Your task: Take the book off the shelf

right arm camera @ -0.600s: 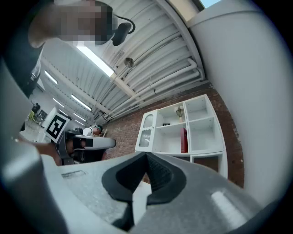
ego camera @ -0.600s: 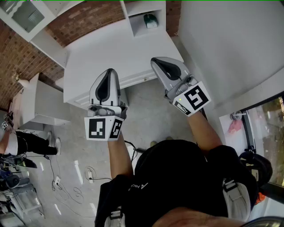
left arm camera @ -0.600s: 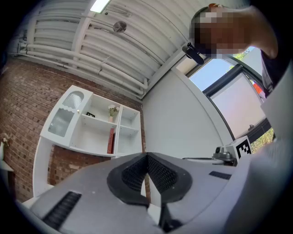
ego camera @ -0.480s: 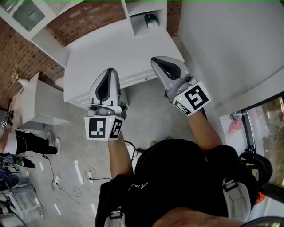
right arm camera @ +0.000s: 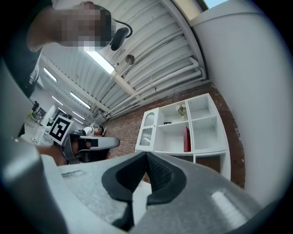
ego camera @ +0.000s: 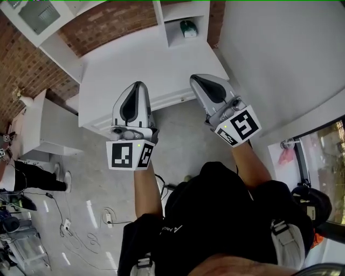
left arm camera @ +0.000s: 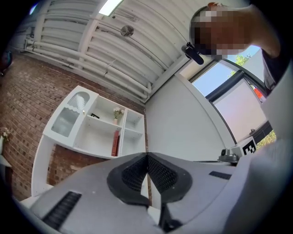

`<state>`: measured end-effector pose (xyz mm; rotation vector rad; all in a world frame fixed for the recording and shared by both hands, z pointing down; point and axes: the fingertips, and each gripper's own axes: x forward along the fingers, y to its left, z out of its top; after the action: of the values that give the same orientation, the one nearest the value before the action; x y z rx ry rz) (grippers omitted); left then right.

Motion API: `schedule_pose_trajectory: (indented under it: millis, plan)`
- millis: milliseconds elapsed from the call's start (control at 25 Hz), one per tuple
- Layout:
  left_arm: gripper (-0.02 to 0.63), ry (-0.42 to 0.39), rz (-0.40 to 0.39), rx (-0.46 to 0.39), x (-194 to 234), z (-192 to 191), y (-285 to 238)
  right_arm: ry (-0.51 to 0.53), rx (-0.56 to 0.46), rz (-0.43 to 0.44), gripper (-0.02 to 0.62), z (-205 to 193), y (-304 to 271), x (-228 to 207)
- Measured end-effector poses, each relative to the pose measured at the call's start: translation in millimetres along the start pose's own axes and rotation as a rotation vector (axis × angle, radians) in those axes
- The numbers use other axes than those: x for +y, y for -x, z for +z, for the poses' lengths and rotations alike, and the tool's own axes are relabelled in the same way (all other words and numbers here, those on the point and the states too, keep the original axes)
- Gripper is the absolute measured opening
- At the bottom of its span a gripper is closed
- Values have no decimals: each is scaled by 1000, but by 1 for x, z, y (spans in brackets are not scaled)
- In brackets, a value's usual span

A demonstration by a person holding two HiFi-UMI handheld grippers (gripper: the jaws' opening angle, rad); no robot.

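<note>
**Head view alone**
- My arms reach out from a black top.
- My left fingers (ego camera: 135, 86) and right fingers (ego camera: 197, 79) are side by side and apart from each other. Their tips are over the near edge of the white counter (ego camera: 140, 56).
- The shelf (ego camera: 180, 12) is at the counter's far end, against a brick wall (ego camera: 102, 24).
- A green item (ego camera: 187, 28) sits in the shelf's lowest bay.
- Grey floor (ego camera: 172, 129) lies below my wrists.
- The book cannot be made out from here.

**Left gripper view alone**
- My left fingers (left arm camera: 147, 160) are pressed together tip to tip, with nothing between them.
- The shelf (left arm camera: 103, 132) appears up and to the left of the tips.
- The book (left arm camera: 116, 143) is red and stands upright in the middle bay, against that bay's right wall.
- A small vase (left arm camera: 118, 113) stands one level above the book.
- The green item is hidden behind my own tool.

**Right gripper view alone**
- My right fingers (right arm camera: 146, 157) are closed tip to tip and hold nothing.
- The shelf (right arm camera: 183, 128) appears up and to the right of the tips.
- The book (right arm camera: 187, 139) stands upright in the same bay, under the vase (right arm camera: 182, 109).

**Book relative to fingers**
- The book is well apart from both pairs, beyond and above the tips.
- The counter lies between the fingers and the book.
- Neither pair touches the book or the shelf.
</note>
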<state>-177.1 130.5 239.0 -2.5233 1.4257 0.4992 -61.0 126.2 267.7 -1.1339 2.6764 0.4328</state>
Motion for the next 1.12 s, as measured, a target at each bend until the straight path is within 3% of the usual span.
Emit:
schedule_pose_trajectory:
  millis: [320,560,800,1120]
  plan:
    - [-2,-2,48,-9,43,-6,-57,-1,-14,-20,2,-20,-27,-32]
    - [13,-33,126,-7,100,-32,-144,21,-66,-1,2,-45,-72,-97]
    - [103,-88,206,-2,159,-56,-269,24,-105,30,2,-79,-132,-200]
    - [267,-116,269,42,233,-72,-428,38,-109,90,2,-110,-197,-296]
